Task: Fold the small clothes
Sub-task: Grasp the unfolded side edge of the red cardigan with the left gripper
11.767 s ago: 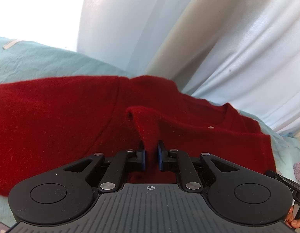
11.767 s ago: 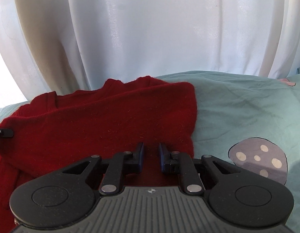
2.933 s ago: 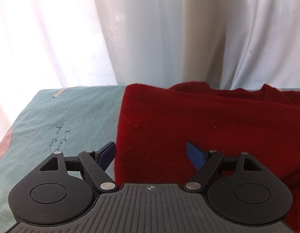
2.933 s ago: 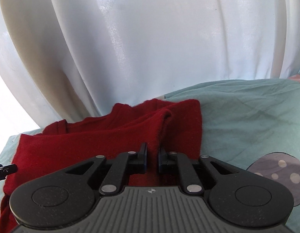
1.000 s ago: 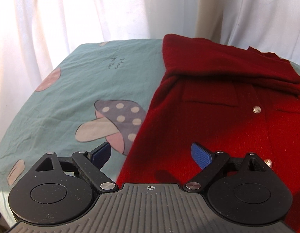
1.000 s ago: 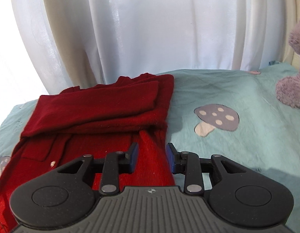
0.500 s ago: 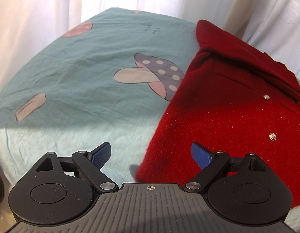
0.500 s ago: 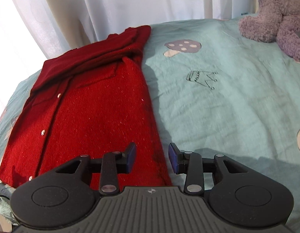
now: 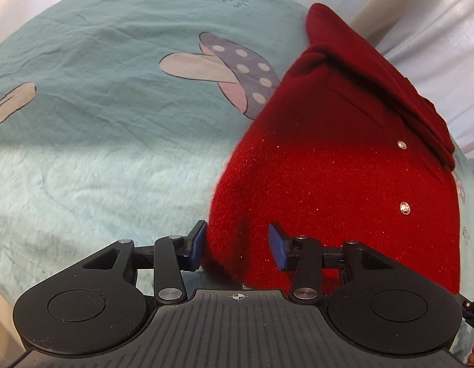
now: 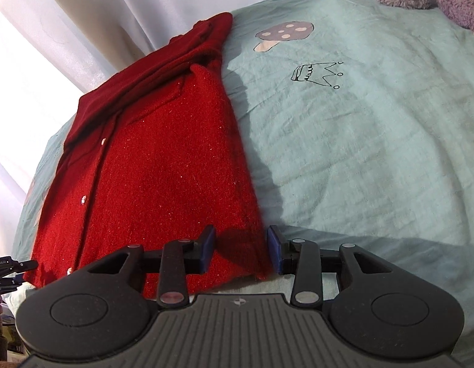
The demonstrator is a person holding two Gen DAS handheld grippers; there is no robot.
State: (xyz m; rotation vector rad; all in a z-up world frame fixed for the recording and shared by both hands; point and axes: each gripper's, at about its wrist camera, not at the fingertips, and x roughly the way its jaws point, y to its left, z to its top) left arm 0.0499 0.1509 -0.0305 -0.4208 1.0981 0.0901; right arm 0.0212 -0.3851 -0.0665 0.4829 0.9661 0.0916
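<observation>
Now our left gripper (image 9: 237, 247) and right gripper (image 10: 240, 250) gape, straddling hem corners; cardigan (image 10: 163, 165) runs toward 12.

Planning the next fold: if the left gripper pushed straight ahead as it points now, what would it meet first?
Probably the near hem corner of the red cardigan: the open left gripper already has that corner between its fingers, though depth is unclear.
</observation>
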